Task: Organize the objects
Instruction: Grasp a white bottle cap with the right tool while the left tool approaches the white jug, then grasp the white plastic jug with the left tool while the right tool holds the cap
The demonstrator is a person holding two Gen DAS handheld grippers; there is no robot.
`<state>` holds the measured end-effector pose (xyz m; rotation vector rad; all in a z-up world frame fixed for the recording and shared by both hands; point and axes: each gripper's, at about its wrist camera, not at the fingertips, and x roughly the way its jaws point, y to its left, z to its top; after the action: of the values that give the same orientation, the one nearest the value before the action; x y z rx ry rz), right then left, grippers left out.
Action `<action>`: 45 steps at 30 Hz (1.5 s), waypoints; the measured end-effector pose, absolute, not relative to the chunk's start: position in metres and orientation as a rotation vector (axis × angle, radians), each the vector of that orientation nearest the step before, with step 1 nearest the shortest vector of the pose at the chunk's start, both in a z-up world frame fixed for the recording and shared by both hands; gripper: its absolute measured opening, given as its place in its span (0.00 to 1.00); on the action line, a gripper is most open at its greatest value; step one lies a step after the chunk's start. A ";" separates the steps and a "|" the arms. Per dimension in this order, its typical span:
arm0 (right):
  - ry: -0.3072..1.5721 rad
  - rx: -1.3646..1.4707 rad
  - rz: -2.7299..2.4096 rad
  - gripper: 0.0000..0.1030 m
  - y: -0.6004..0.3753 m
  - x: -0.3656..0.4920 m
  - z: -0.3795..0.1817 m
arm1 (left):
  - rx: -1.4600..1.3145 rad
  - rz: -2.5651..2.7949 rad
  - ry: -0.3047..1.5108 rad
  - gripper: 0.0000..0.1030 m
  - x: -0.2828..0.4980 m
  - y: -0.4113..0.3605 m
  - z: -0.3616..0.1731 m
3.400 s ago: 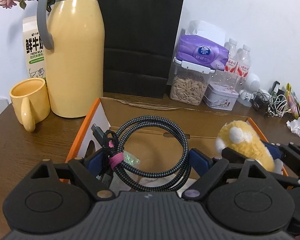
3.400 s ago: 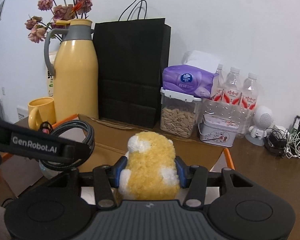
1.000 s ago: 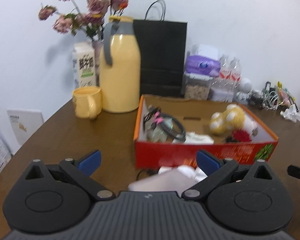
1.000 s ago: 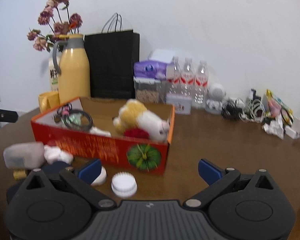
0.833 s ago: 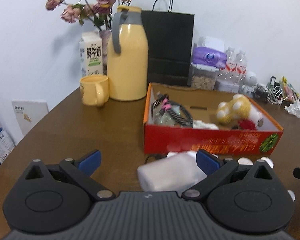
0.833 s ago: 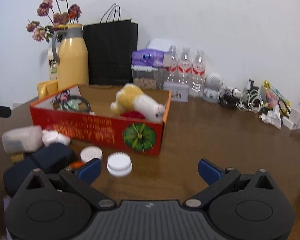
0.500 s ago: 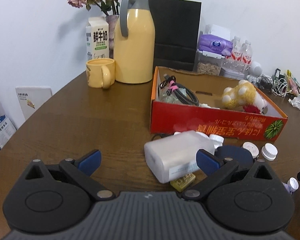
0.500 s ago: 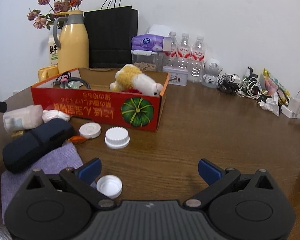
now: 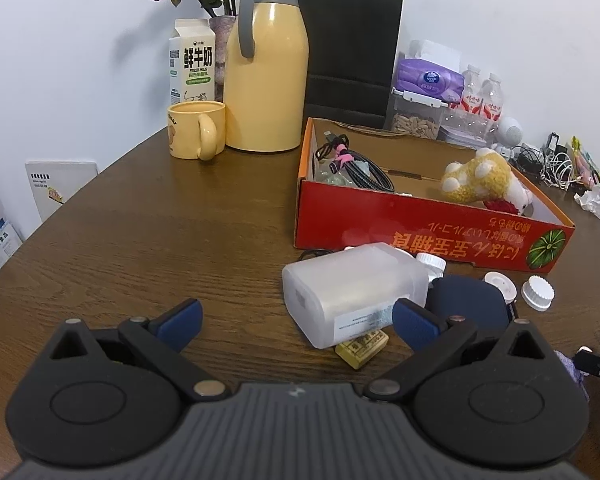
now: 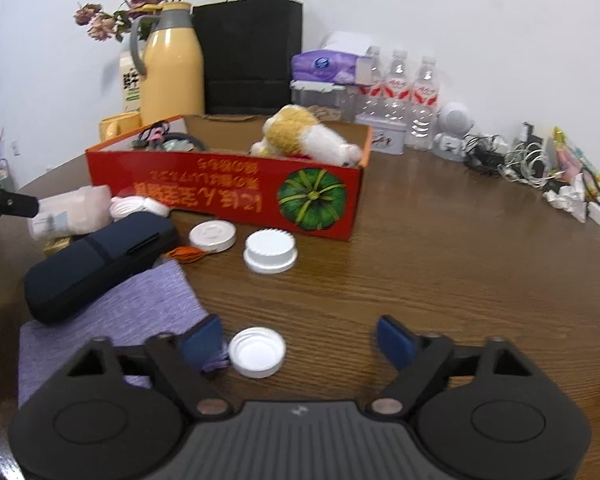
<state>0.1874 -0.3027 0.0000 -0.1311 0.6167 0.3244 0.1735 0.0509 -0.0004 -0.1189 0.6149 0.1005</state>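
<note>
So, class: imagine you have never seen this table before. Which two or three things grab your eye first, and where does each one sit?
The red cardboard box with a green pumpkin picture stands mid-table, holding a yellow plush toy at its right end and a coiled cable at its left. Behind its left corner rises a tall yellow thermos jug, a matching mug beside it. In front of the box lie white lids, a frosted plastic bottle and a dark blue case.

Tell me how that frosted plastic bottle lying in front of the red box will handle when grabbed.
The frosted bottle looks empty, so probably light. Its smooth, wide, boxy body may slip or flex between the open left gripper fingers. Lying on a flat side, it seems unlikely to roll.
</note>
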 end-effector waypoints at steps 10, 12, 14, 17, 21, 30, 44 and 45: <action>0.632 -0.081 0.360 0.27 -0.305 0.189 -0.004 | -0.134 0.095 0.632 1.00 0.178 0.052 -0.006; 0.628 -0.081 0.361 0.27 -0.305 0.188 -0.004 | -0.136 0.094 0.636 1.00 0.179 0.052 -0.007; 0.625 -0.082 0.361 0.27 -0.305 0.188 -0.004 | -0.135 0.092 0.642 1.00 0.180 0.051 -0.008; 0.619 -0.085 0.364 0.27 -0.304 0.186 -0.004 | -0.129 0.101 0.649 1.00 0.184 0.050 -0.007; 0.608 -0.084 0.364 0.27 -0.303 0.186 -0.002 | -0.134 0.100 0.654 1.00 0.189 0.048 -0.004; 0.477 -0.100 0.398 0.27 -0.293 0.191 0.030 | -0.129 0.091 0.673 1.00 0.213 0.027 0.006; 0.455 -0.074 0.453 0.27 -0.276 0.213 0.024 | -0.194 0.259 0.763 1.00 0.255 0.004 -0.008; 0.455 -0.073 0.455 0.27 -0.276 0.213 0.023 | -0.196 0.266 0.766 1.00 0.256 0.004 -0.009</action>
<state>0.2132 -0.2760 0.0234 -0.0730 0.4550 0.4548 0.2564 0.0038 -0.0093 -0.1956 0.7659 0.2660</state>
